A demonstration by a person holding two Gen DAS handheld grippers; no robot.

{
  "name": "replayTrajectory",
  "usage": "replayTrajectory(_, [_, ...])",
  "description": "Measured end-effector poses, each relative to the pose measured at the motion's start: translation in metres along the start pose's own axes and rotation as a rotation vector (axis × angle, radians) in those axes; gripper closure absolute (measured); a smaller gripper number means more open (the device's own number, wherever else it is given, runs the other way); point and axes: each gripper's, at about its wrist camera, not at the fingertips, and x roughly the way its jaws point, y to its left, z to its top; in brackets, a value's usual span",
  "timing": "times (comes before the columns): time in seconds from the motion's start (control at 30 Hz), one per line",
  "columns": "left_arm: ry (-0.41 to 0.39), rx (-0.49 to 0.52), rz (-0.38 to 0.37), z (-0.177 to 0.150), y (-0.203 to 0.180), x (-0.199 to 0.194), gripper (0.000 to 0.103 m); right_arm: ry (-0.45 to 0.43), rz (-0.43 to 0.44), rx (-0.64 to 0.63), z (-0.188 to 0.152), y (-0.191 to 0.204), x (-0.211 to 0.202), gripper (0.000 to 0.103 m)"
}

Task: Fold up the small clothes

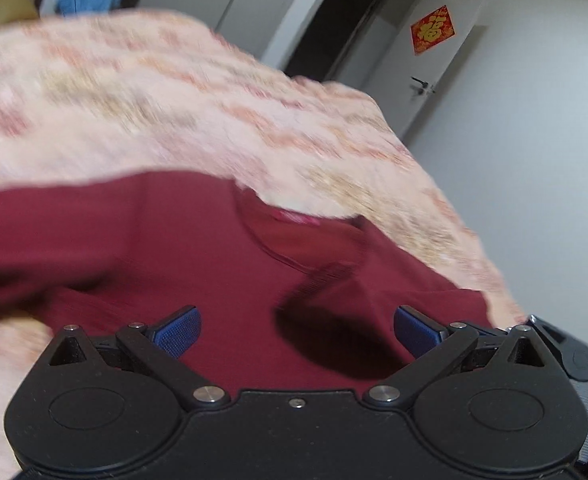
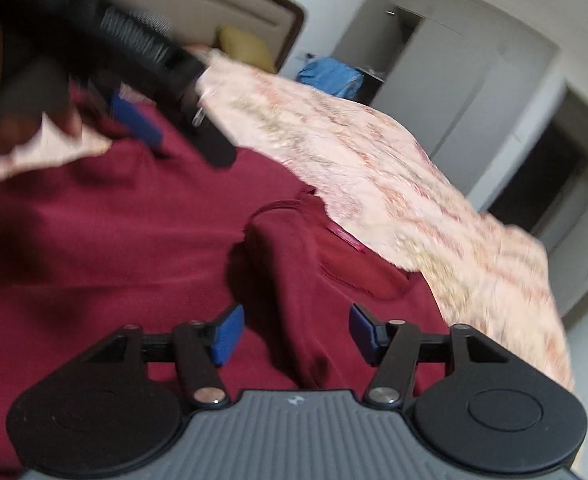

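Above maroon shirt: both grippers spread, empty.

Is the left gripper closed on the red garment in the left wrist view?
No, the left gripper is open, and its blue pads stand wide apart above the red garment.

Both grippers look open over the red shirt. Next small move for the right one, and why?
Probably ease the right gripper down and close on the raised fold of the dark red shirt lying between its open jaws; nothing is gripped yet, and the left gripper is open too.
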Motion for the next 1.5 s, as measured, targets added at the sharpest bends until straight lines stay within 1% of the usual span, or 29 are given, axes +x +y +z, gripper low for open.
replayTrajectory(0.07, [0.020, -0.072, -0.039, 0.003, -0.001, 0.013, 0.001, -0.014, -0.004, 0.106, -0.006, -0.024, -0.013, 0.025])
replayTrajectory(0.13, [0.042, -0.149, -0.067, 0.007, -0.004, 0.025, 0.001, -0.034, -0.035, 0.193, -0.014, -0.049, -0.025, 0.021])
replayTrajectory(0.17, [0.057, -0.187, -0.076, 0.011, -0.006, 0.031, 0.001, -0.041, -0.067, 0.223, -0.019, -0.060, -0.032, 0.017])
replayTrajectory(0.23, [0.084, -0.244, -0.082, 0.019, -0.011, 0.042, 0.001, -0.039, -0.147, 0.266, -0.030, -0.079, -0.040, 0.015])
replayTrajectory(0.3, [0.102, -0.271, -0.058, 0.030, -0.018, 0.052, 0.001, -0.024, -0.199, 0.317, -0.041, -0.096, -0.044, 0.015])
replayTrajectory(0.4, [0.141, -0.276, 0.054, 0.043, -0.028, 0.065, 0.002, -0.002, -0.246, 0.411, -0.061, -0.117, -0.053, 0.014])
replayTrajectory(0.5, [0.154, -0.308, 0.091, 0.047, -0.029, 0.071, 0.014, 0.021, -0.269, 0.494, -0.078, -0.131, -0.052, 0.013])
replayTrajectory(0.6, [0.143, -0.334, 0.071, 0.044, -0.024, 0.071, 0.026, 0.037, -0.261, 0.575, -0.092, -0.142, -0.048, 0.013])
replayTrajectory(0.63, [0.139, -0.330, 0.068, 0.041, -0.022, 0.070, 0.035, 0.037, -0.257, 0.594, -0.096, -0.145, -0.048, 0.013])
replayTrajectory(0.67, [0.138, -0.323, 0.065, 0.040, -0.022, 0.070, 0.048, 0.037, -0.256, 0.609, -0.099, -0.147, -0.046, 0.013])
replayTrajectory(0.73, [0.138, -0.298, 0.045, 0.038, -0.023, 0.072, 0.060, 0.037, -0.259, 0.629, -0.103, -0.149, -0.043, 0.013])
replayTrajectory(0.8, [0.115, -0.279, 0.008, 0.037, -0.024, 0.070, 0.068, 0.034, -0.257, 0.645, -0.106, -0.151, -0.042, 0.013])
replayTrajectory(0.83, [0.099, -0.267, -0.013, 0.037, -0.025, 0.069, 0.074, 0.033, -0.255, 0.652, -0.107, -0.152, -0.043, 0.013])
replayTrajectory(0.87, [0.081, -0.249, -0.031, 0.038, -0.027, 0.068, 0.084, 0.033, -0.254, 0.656, -0.106, -0.152, -0.042, 0.013])
replayTrajectory(0.9, [0.061, -0.226, -0.055, 0.039, -0.029, 0.065, 0.088, 0.032, -0.253, 0.657, -0.105, -0.152, -0.042, 0.013])
replayTrajectory(0.97, [0.003, -0.157, -0.133, 0.041, -0.033, 0.054, 0.093, 0.029, -0.254, 0.654, -0.104, -0.152, -0.044, 0.013])
replayTrajectory(1.03, [-0.046, -0.090, -0.195, 0.036, -0.035, 0.040, 0.093, 0.017, -0.251, 0.651, -0.103, -0.151, -0.046, 0.013])
replayTrajectory(1.07, [-0.048, -0.069, -0.204, 0.032, -0.033, 0.036, 0.094, 0.012, -0.248, 0.648, -0.103, -0.151, -0.047, 0.013])
replayTrajectory(1.1, [-0.042, -0.060, -0.202, 0.027, -0.030, 0.033, 0.094, 0.008, -0.247, 0.645, -0.102, -0.150, -0.047, 0.013])
replayTrajectory(1.2, [-0.009, -0.070, -0.141, 0.011, -0.012, 0.032, 0.093, 0.012, -0.240, 0.647, -0.101, -0.151, -0.044, 0.013])
replayTrajectory(1.23, [0.000, -0.080, -0.118, 0.006, -0.005, 0.032, 0.089, 0.013, -0.232, 0.660, -0.101, -0.153, -0.042, 0.013])
replayTrajectory(1.27, [0.014, -0.098, -0.091, 0.002, 0.001, 0.033, 0.081, 0.011, -0.222, 0.675, -0.102, -0.155, -0.040, 0.013])
replayTrajectory(1.3, [0.032, -0.119, -0.077, -0.001, 0.008, 0.034, 0.079, 0.010, -0.210, 0.693, -0.102, -0.157, -0.038, 0.013])
replayTrajectory(1.33, [0.050, -0.137, -0.077, -0.005, 0.014, 0.034, 0.069, 0.010, -0.198, 0.714, -0.101, -0.161, -0.034, 0.013])
replayTrajectory(1.37, [0.064, -0.148, -0.079, -0.007, 0.016, 0.034, 0.054, 0.013, -0.188, 0.734, -0.101, -0.166, -0.030, 0.013])
replayTrajectory(1.4, [0.071, -0.149, -0.079, -0.008, 0.016, 0.033, 0.046, 0.016, -0.178, 0.755, -0.100, -0.171, -0.026, 0.013])
replayTrajectory(1.43, [0.073, -0.144, -0.079, -0.009, 0.017, 0.033, 0.030, 0.020, -0.171, 0.783, -0.099, -0.177, -0.020, 0.013])
replayTrajectory(1.47, [0.075, -0.136, -0.081, -0.009, 0.017, 0.033, 0.024, 0.025, -0.168, 0.817, -0.099, -0.184, -0.014, 0.013])
replayTrajectory(1.5, [0.077, -0.134, -0.082, -0.008, 0.016, 0.035, 0.024, 0.032, -0.160, 0.856, -0.100, -0.192, -0.007, 0.013])
